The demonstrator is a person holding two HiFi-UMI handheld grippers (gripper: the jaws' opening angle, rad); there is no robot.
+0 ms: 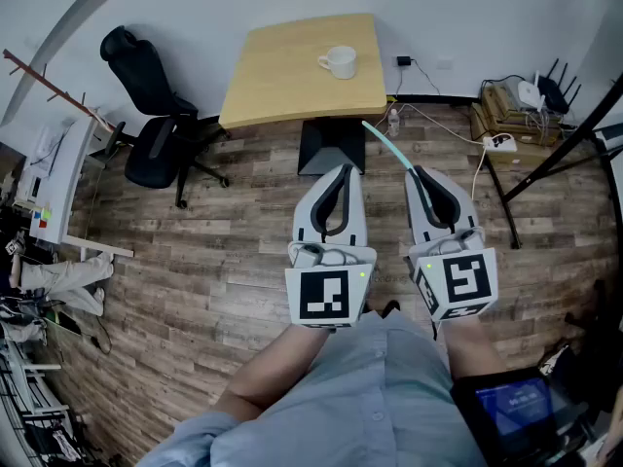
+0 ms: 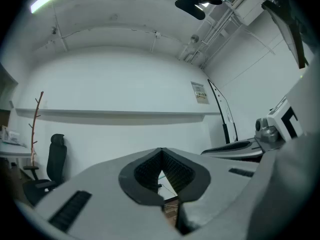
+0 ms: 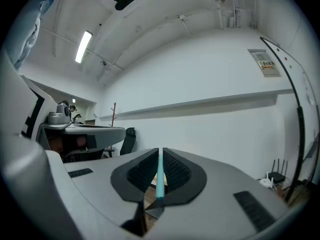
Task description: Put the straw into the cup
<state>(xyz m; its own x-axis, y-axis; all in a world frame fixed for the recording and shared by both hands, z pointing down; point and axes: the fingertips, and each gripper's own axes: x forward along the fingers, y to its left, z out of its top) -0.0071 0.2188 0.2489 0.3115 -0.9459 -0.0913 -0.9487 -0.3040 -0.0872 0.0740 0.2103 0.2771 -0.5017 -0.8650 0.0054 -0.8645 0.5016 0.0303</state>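
— Past the blue shirt, right tongs pinch the teal straw, pointing eleven o'clock.
— Left tongs?
— Closed, empty. White cup sits on the counter at twelve o'clock, well apart.

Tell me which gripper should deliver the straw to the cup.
Right. The right gripper has its fingers shut on the straw; the cup stands on the table ahead; the left gripper is shut and empty.

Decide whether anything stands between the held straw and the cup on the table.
Nothing visible does: the right gripper holds the straw, and only bare tabletop shows between its tip and the cup.
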